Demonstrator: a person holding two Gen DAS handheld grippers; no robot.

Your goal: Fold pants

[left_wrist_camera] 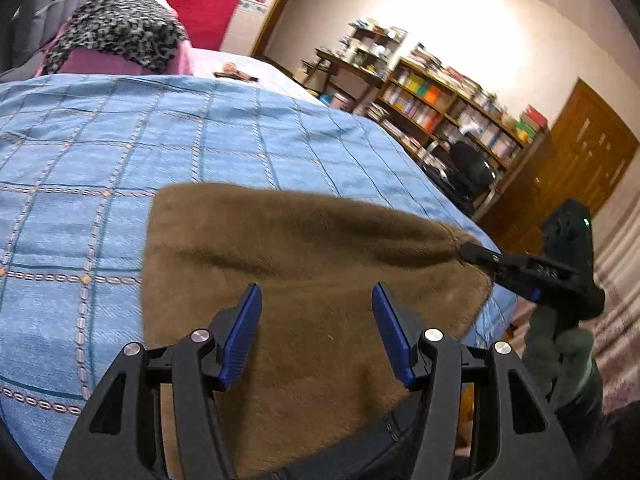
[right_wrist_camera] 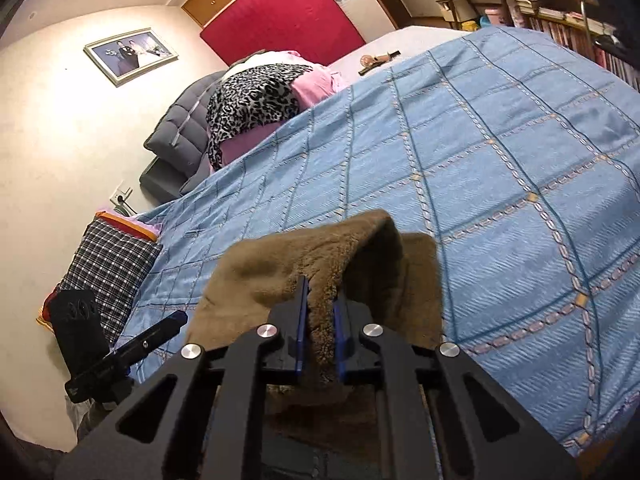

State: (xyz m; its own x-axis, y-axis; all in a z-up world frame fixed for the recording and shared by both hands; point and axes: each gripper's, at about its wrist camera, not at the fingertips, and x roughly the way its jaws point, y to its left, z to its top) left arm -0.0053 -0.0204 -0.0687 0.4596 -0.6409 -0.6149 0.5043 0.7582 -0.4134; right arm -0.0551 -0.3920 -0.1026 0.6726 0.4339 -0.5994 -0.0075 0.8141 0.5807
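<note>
Two hand-held grippers work your brown fleece pants, which lie on the blue checked bedspread at the bed's near edge. Your right hand-held gripper is clamped on a raised fold of them; your left hand-held gripper hovers above, jaws apart, gripping nothing.

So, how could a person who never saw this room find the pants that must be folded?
Look at the bed's blue checked cover. On its near edge lie the brown fleece pants, fuzzy and plain. The leopard-print cloth is far off at the head end. The right claw pinches their corner.
</note>
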